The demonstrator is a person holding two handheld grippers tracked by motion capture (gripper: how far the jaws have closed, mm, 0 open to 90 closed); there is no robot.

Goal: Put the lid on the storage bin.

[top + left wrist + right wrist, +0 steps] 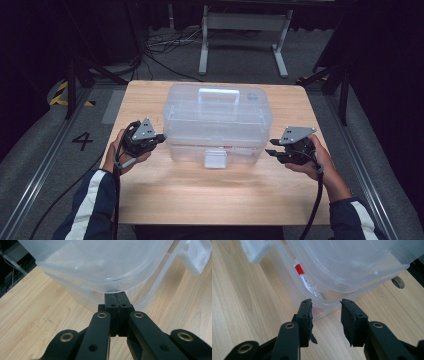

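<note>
Left tongs: clenched, jaws pressed flat together with nothing between them; in the left gripper view the tips sit just under the lid's rim at the box's left end.
Right tongs: released, jaws parted with a clear gap; in the right gripper view they point at the box's right end, close to its wall, whether touching cannot be told.
Hands: left hand and right hand each hold a gripper, with dark sleeves striped white at the bottom edge.
Bench: light wooden bench, bare in front of the box.
Box: clear plastic storage box with lid and top handle, standing mid-bench between the two tongs, its white front latch facing the person.
Inside the box: red-capped slim tube lying against the wall.
Beyond: grey floor with cables and a white metal frame.
</note>
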